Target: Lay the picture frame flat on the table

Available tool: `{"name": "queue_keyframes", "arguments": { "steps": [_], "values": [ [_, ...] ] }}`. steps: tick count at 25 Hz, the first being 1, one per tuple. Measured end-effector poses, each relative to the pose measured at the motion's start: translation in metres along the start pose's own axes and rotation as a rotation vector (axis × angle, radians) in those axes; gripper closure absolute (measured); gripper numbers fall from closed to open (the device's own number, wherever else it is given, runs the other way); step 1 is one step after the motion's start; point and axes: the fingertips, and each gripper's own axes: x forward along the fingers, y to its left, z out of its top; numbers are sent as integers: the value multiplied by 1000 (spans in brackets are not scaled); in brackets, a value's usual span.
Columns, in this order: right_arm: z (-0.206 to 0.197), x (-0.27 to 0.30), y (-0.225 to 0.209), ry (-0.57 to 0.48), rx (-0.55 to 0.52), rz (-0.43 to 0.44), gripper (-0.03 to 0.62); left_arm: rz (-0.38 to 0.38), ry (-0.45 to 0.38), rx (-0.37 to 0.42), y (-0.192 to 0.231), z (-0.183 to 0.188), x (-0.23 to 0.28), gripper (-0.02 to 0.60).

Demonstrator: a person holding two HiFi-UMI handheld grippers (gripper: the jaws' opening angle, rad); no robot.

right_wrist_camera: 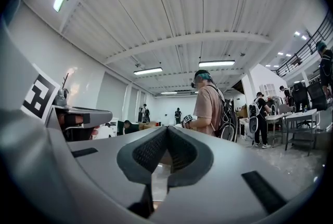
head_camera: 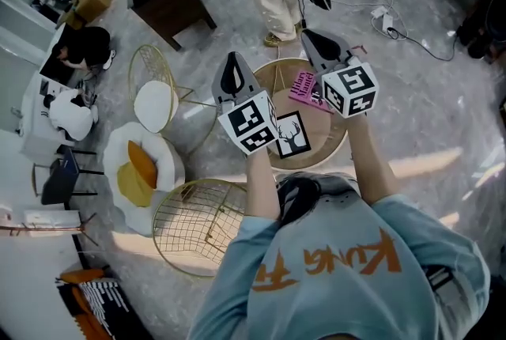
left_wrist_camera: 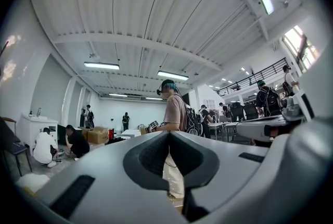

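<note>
1. Wire chair (head_camera: 160,62) with a white cushion (head_camera: 154,105), standing near the left edge of the round table (head_camera: 338,139).
2. Left gripper (head_camera: 232,66): jaws pressed together with nothing between them, held clear above the table.
3. Picture frame (head_camera: 292,134): lying flat at the table's near edge, deer print facing up, touched by neither gripper.
4. Pink book (head_camera: 303,87): flat, just beyond the frame, toward the table's right side.
5. Right gripper (head_camera: 315,42): jaws closed and empty.
</note>
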Motion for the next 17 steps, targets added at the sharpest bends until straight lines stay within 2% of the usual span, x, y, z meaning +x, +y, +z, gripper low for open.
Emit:
{"name": "queue_keyframes", "arguments": {
  "steps": [4, 9, 17],
  "values": [
    [3, 1, 1, -1, -23, 2, 597, -4, 19, -2, 1, -3, 8, 561],
    [5, 3, 2, 1, -40, 1, 597, -24, -2, -21, -1, 2, 13, 561],
    [1, 9, 3, 34, -107, 6, 597, -31, 22, -34, -1, -11, 21, 561]
  ]
}}
